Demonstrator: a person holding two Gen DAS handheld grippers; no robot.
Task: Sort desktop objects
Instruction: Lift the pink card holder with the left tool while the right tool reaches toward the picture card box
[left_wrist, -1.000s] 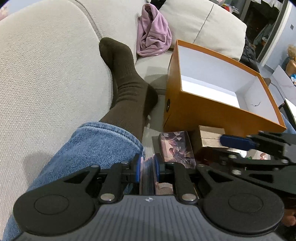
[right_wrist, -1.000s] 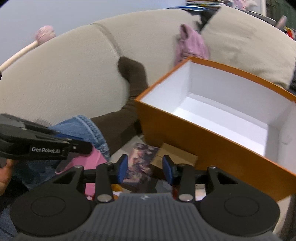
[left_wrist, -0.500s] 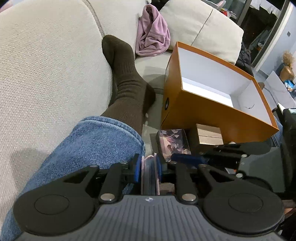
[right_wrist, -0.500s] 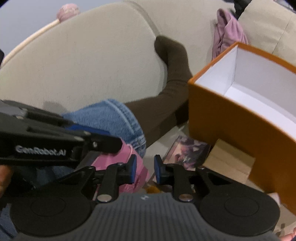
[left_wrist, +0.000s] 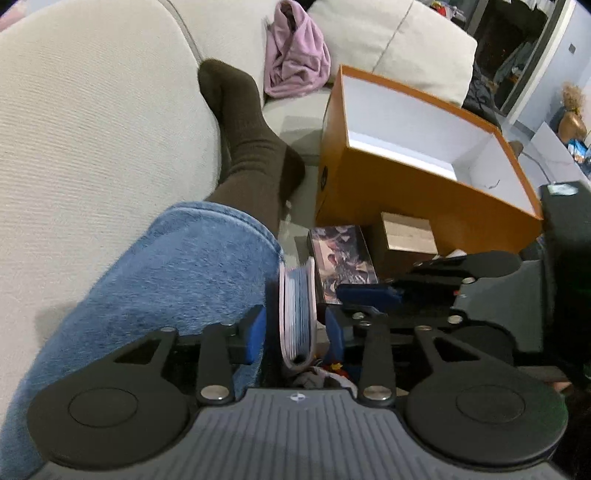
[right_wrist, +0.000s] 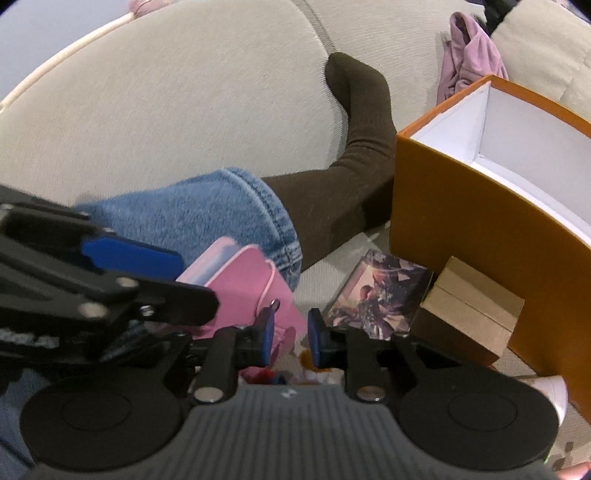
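1. Standing on edge between the left gripper (left_wrist: 295, 332)'s blue pads, the pink-covered notebook (left_wrist: 297, 314) runs lengthwise along the fingers; those jaws have just been opening and no longer press it.
2. The right gripper (right_wrist: 289, 338), jaws narrow with nothing between them, sits just beside the notebook's pink cover.
3. The open orange cardboard box (left_wrist: 373, 188) lies ahead and to the right, nearer the right hand.

Soft indoor light, faint shadows, strong fisheye bending at edges, slight blur
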